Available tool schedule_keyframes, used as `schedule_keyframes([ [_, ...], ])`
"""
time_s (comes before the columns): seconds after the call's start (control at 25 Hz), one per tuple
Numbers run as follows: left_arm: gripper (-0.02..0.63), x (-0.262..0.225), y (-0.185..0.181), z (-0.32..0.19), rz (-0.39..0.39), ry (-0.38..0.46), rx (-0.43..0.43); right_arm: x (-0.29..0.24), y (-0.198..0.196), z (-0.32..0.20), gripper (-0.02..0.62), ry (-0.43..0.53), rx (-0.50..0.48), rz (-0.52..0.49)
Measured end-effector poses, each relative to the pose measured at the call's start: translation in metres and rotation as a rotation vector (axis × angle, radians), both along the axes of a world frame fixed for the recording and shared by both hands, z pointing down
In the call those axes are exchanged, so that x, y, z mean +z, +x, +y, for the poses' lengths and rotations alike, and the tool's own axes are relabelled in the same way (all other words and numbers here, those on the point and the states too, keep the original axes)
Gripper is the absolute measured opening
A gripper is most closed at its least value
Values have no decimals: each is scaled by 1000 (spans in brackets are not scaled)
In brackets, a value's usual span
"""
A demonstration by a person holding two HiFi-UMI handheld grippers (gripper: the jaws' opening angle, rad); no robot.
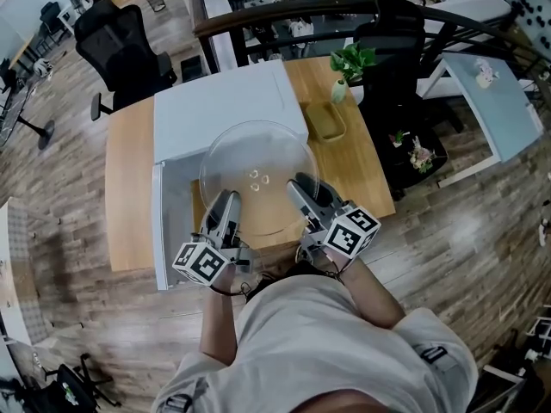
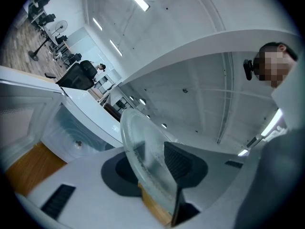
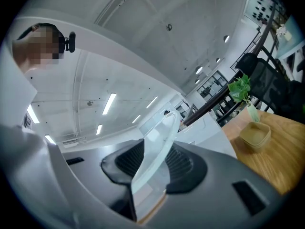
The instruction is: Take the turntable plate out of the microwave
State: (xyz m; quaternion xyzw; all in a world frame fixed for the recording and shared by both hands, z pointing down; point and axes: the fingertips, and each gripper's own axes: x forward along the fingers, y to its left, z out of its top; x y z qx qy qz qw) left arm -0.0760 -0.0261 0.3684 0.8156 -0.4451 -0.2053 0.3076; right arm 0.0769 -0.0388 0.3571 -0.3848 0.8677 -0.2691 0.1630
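1. The microwave (image 1: 225,110) stands on the counter (image 1: 129,196). The plate (image 1: 258,166) is held in the air just before its front and is judged clear of the cavity.
2. The plate's near rim is clamped at two spots. The left tool (image 1: 225,206) and the right tool (image 1: 301,189) are each partly closed on the glass, with pads pressed on both faces.
3. The plate is best carried level with both grips matched, since smooth glass may slip or twist. A bare part of the counter should be chosen for setting it down.
4. The cavity (image 2: 71,137) appears to hold nothing but its hub.
5. Nothing is carried on the plate.
6. The tan tray (image 1: 327,120) looks empty.
7. A green sprig is held in the small vase (image 1: 339,91).
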Motion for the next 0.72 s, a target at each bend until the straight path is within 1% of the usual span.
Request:
schedule_keyframes([
  [0.72, 147, -2, 7, -4, 8, 13, 2, -4, 7, -3, 140, 15, -3, 7],
])
